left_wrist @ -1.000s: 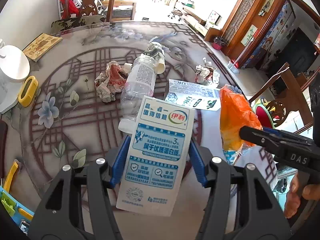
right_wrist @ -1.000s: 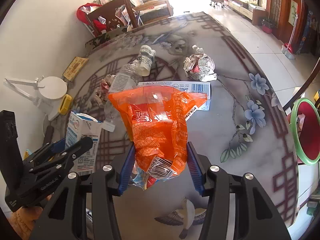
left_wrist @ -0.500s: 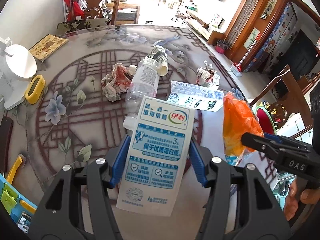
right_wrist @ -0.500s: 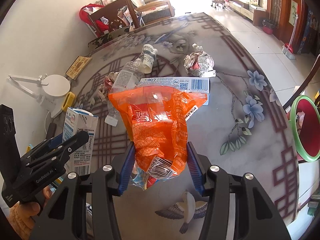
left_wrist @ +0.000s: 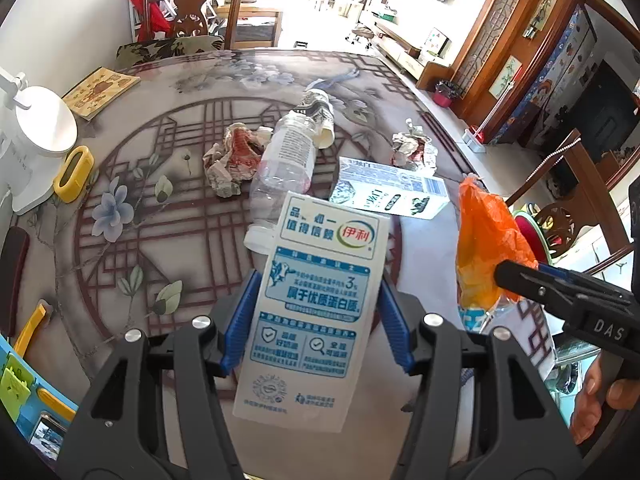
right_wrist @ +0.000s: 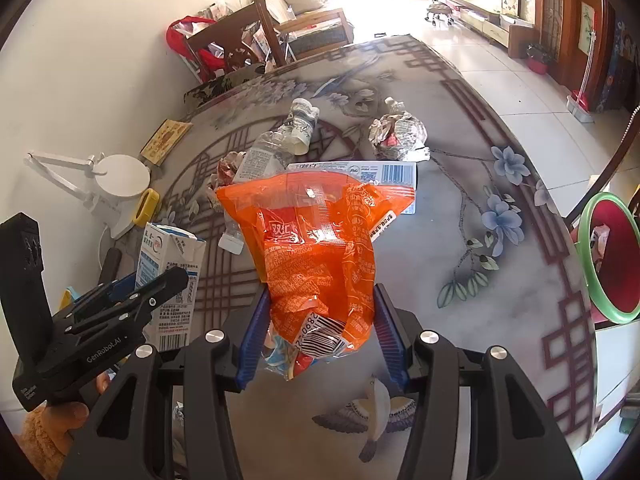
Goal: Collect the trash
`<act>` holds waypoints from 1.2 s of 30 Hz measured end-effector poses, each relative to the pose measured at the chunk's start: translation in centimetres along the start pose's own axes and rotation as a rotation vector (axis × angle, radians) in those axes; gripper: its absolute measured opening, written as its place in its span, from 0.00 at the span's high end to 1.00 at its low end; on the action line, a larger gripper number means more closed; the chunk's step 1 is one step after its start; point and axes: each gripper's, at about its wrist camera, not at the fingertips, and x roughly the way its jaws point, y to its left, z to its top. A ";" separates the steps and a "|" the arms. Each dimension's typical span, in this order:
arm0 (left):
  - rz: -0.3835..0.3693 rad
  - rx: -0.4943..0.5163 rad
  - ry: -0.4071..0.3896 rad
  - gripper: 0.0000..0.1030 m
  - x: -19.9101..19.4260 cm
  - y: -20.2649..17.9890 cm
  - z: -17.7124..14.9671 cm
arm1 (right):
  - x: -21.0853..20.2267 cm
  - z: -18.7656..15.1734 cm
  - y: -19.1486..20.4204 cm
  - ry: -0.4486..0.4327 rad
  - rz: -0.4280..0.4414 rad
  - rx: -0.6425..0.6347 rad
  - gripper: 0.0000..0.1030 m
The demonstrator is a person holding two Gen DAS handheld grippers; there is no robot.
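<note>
My left gripper (left_wrist: pixel 316 312) is shut on a white and blue milk carton (left_wrist: pixel 316 300) and holds it upright above the table; the carton also shows in the right wrist view (right_wrist: pixel 168 276). My right gripper (right_wrist: pixel 320 336) is shut on an orange snack bag (right_wrist: pixel 316 256), which also shows in the left wrist view (left_wrist: pixel 488 248). On the table lie a clear plastic bottle (left_wrist: pixel 286 160), a crumpled paper wad (left_wrist: pixel 232 160), a second crumpled wrapper (left_wrist: pixel 412 148), a paper cup (left_wrist: pixel 318 118) and a flat toothpaste box (left_wrist: pixel 390 194).
A red bin with a green rim (right_wrist: pixel 612 256) stands off the table's right edge. A white lamp base (left_wrist: pixel 40 140), a yellow object (left_wrist: pixel 74 174) and a booklet (left_wrist: pixel 100 90) sit at the table's left. Wooden chairs (left_wrist: pixel 208 12) stand behind.
Both grippers have drawn back and up a little with their loads, so the table items look farther away. Nothing was let go.
</note>
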 end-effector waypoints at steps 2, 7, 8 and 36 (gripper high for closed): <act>-0.001 0.006 0.002 0.46 0.0 -0.4 -0.1 | -0.2 -0.1 -0.4 -0.004 0.001 0.007 0.52; -0.001 0.019 0.012 0.46 0.2 -1.5 -0.3 | -0.7 -0.4 -1.4 -0.009 0.007 0.024 0.52; -0.001 0.022 0.014 0.46 0.3 -1.8 -0.3 | -0.8 -0.4 -1.6 -0.009 0.008 0.028 0.52; -0.005 0.093 0.042 0.46 3.1 -11.0 0.9 | -3.5 -0.2 -10.6 -0.017 0.023 0.110 0.52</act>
